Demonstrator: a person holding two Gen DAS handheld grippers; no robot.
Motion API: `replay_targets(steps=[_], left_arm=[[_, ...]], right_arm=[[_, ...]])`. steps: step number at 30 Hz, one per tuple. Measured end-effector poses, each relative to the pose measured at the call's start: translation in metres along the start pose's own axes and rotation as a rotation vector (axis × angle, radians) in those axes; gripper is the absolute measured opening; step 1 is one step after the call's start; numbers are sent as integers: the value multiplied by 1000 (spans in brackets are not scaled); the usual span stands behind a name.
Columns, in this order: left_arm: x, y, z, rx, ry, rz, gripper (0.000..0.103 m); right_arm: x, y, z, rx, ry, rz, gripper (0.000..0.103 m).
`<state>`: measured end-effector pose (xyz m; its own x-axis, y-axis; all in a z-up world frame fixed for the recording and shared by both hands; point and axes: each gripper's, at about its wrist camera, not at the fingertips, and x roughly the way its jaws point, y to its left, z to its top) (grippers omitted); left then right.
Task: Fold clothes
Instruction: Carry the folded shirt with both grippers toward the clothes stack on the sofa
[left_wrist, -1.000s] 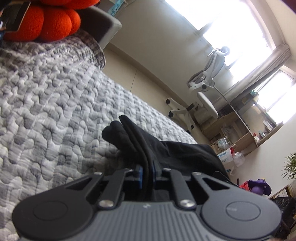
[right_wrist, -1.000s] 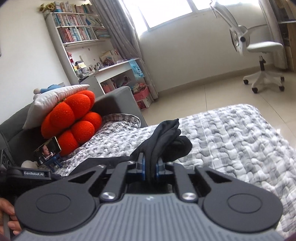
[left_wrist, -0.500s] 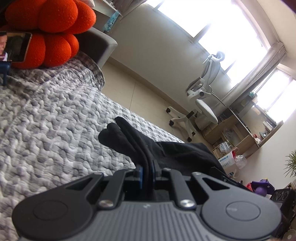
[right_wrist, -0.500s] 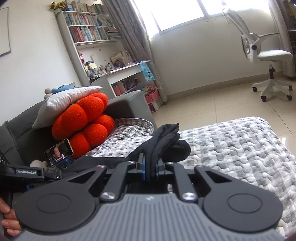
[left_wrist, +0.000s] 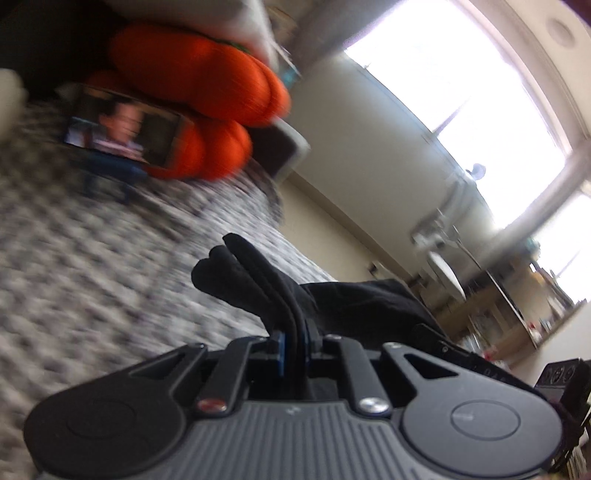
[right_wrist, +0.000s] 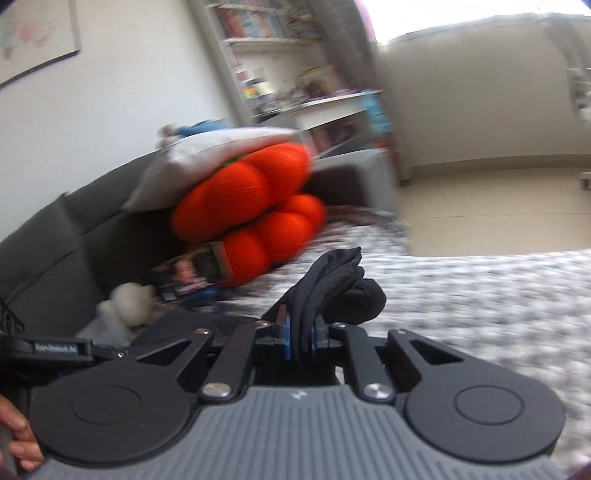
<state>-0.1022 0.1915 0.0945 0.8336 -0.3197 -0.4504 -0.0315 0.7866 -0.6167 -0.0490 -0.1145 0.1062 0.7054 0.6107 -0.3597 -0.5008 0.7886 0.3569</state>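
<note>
We held the black garment off the grey quilted bed, one bunched edge pinched tight in the left hand-held gripper and another in the right hand-held gripper, each with its jaws nearly closed on several layers of cloth. The rest of the dark fabric stretched away to the right of the left gripper, slack and lifted clear of the quilt. The risk, as we judged it, lay in those thick, uneven bunches: a layer could slide out of either pinch, or the two ends could come down out of line and leave a crooked fold. Near the far left, the orange cushion and propped phone stood close enough to be brushed. Both grippers pointed forward and slightly downward over the bed, each view tilted.
</note>
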Motion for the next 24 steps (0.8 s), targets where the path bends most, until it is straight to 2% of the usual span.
replay_targets(steps=[5,9,14,18,20,21,24], left_arm=[[-64,49,18,-54,-144,90,9],[-125,85,37,-102,-277,196,9],[-195,105,59,-78,-476,368,9],[-222,122,59,-68,-590,521,9],[-220,133,53,-37,-624,647,9],[-213,141,48,-29,-622,700,9],[-194,171,35,-117,-501,712,9]], right_arm=[[60,72,16,-93,68,186,12],[113,146,27,-178,116,361,12],[169,232,32,-248,119,564,12],[221,282,22,-250,161,688,12],[249,300,6,-255,182,720,12],[263,305,-3,-256,202,703,13],[303,303,-32,-205,318,589,13]])
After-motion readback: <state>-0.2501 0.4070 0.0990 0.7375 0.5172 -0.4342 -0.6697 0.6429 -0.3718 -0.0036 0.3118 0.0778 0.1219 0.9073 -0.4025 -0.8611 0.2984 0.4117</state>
